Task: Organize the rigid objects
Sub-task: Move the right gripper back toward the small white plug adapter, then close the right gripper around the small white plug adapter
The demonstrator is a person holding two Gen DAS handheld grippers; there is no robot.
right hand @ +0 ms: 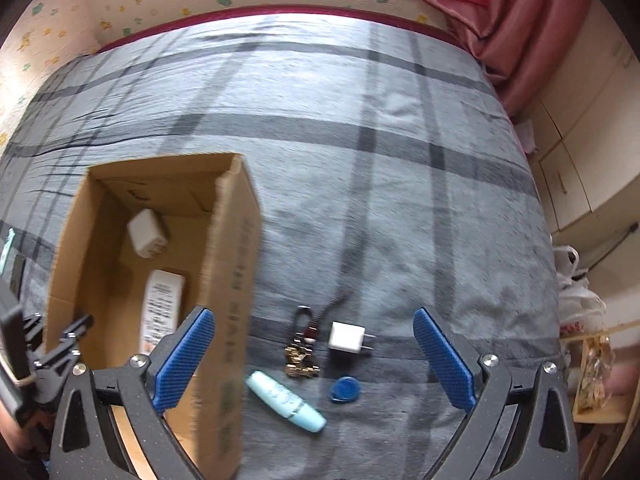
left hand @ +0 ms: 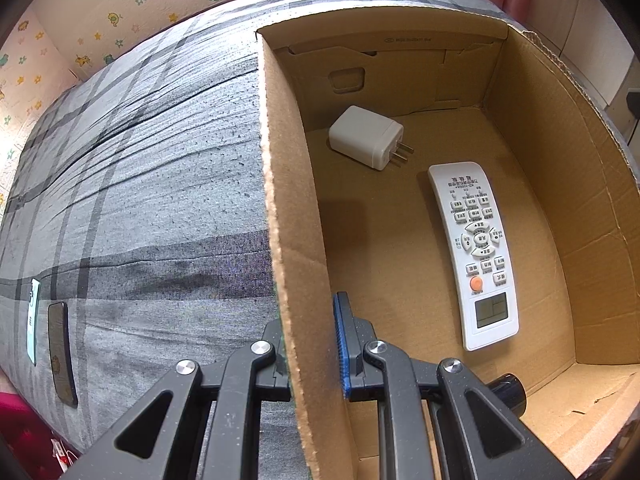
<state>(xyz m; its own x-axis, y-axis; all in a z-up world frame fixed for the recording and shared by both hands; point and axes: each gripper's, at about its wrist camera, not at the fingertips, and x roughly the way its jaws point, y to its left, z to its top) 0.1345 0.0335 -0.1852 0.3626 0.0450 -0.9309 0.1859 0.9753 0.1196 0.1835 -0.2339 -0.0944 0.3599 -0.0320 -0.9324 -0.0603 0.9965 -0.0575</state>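
Note:
An open cardboard box (left hand: 288,200) lies on a grey plaid bed. Inside it are a white charger (left hand: 366,136) and a white remote (left hand: 476,252). My left gripper (left hand: 310,332) is shut on the box's left wall, one pad on each side. In the right wrist view the box (right hand: 236,280) is at the left, with the left gripper (right hand: 52,352) at its near corner. My right gripper (right hand: 312,316) stands wide open above the bedcover with nothing between its fingers. Below it lie a key bunch (right hand: 302,354), a small white plug adapter (right hand: 346,337), a blue round tag (right hand: 345,390) and a pale blue tube (right hand: 286,396).
Two phones, one pale green (left hand: 32,320) and one dark (left hand: 62,356), lie on the bed left of the box. A pink curtain (right hand: 512,28), cabinets (right hand: 576,160) and plastic bags (right hand: 576,292) stand beyond the bed's right edge. A patterned wall runs behind the bed.

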